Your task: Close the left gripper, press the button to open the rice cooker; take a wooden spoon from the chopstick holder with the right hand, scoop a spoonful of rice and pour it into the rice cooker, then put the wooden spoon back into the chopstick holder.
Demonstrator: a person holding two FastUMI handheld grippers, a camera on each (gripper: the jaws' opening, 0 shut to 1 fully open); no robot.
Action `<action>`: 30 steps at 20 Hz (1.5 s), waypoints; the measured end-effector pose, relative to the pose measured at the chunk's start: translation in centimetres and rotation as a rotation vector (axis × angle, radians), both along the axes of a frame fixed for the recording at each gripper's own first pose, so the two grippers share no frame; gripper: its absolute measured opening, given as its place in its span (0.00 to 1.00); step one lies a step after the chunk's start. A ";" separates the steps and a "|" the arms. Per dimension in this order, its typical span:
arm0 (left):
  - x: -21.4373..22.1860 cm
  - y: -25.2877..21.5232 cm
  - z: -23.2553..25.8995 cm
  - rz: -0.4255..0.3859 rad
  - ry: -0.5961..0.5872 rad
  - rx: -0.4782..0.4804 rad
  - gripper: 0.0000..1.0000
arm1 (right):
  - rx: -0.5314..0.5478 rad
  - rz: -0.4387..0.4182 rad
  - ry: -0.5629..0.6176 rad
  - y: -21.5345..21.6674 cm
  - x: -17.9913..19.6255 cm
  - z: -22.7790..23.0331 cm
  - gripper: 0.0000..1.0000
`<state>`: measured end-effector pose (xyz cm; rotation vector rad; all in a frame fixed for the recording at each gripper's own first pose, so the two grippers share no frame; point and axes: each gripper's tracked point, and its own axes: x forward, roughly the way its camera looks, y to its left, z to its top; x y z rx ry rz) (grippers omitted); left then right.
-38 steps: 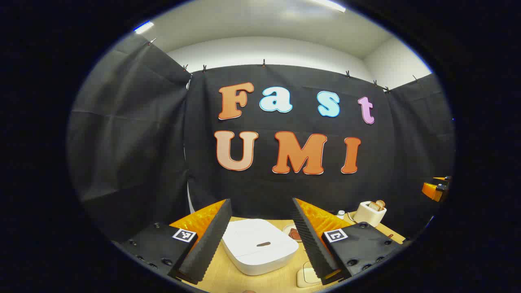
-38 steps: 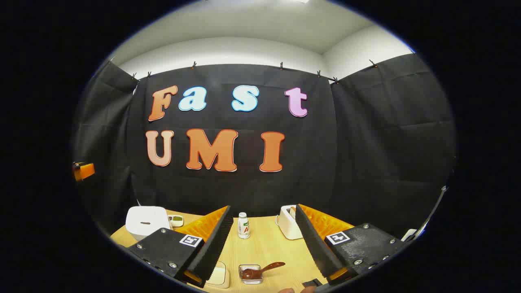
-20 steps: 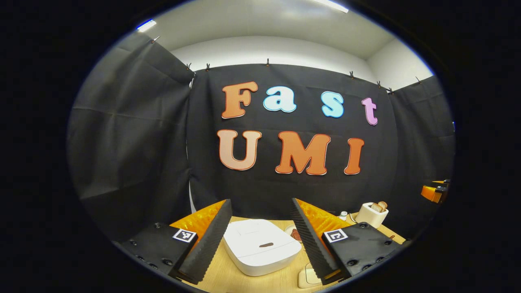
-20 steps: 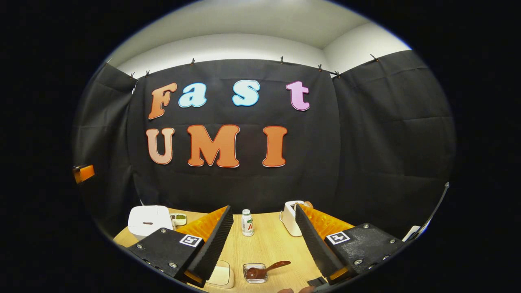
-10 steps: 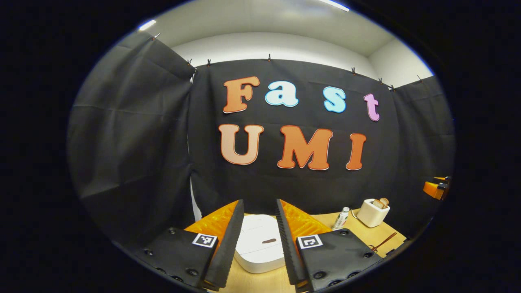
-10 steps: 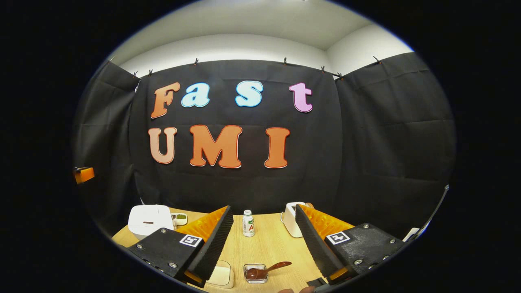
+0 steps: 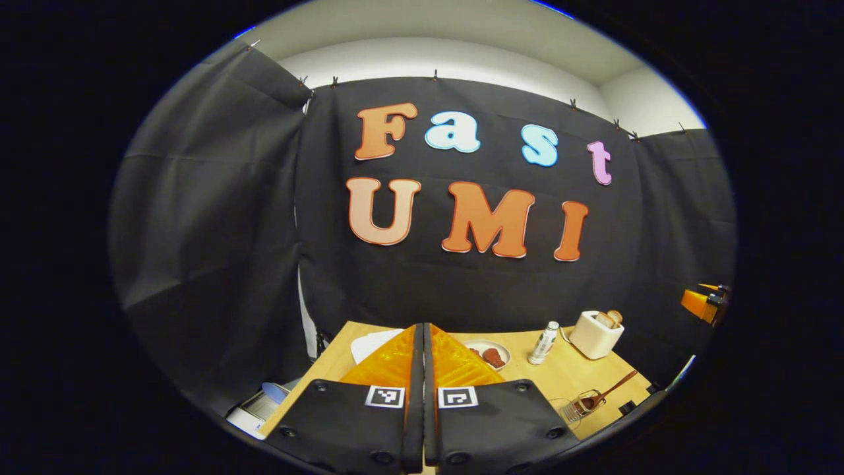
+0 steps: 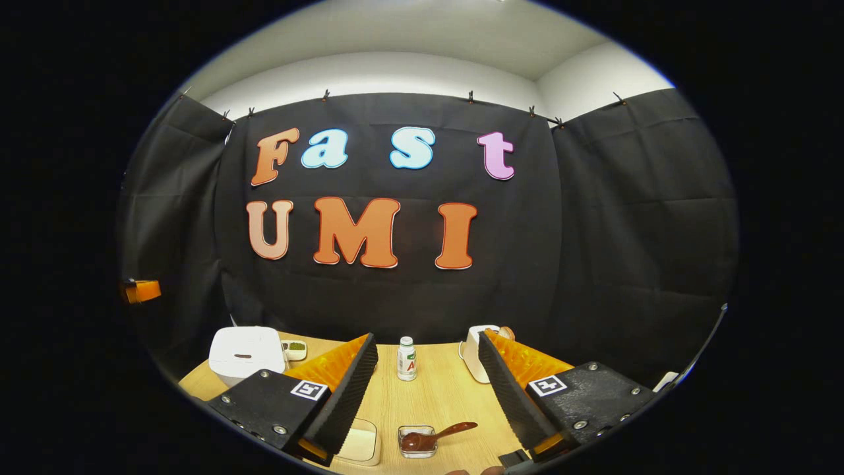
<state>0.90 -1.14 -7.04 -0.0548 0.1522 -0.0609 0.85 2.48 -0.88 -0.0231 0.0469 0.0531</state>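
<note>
While the rice cooker [image 7: 372, 343] sits beyond them, left fingers [image 7: 417, 369] meet.

Rice cooker [image 7: 372, 343] mostly behind left gripper [image 7: 422, 349]

You stand in a booth with black cloth walls [image 8: 626, 218] held up by little clips. Above them you see a white wall [image 8: 369, 69] – and below, a light wooden table [image 8: 435, 396].
</note>
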 end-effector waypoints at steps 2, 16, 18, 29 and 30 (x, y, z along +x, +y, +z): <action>1.2 -0.4 -1.2 -0.032 0.012 0.023 0.05 | 0.000 -0.004 0.001 -0.1 0.1 0.0 0.95; 13.6 -1.6 -13.6 -0.152 0.287 0.011 0.05 | -0.036 -0.045 0.066 -2.2 1.0 -1.8 0.95; 14.5 -1.4 -15.6 -0.156 0.330 0.028 0.05 | -0.034 -0.058 0.073 -2.7 1.2 -1.9 0.95; 15.7 -0.9 -22.4 -0.149 0.499 0.003 0.05 | -0.074 -0.077 0.087 -2.9 1.8 -2.6 0.95; 15.7 -0.9 -22.3 -0.150 0.487 -0.001 0.06 | -0.070 -0.077 0.091 -2.9 1.9 -2.8 0.95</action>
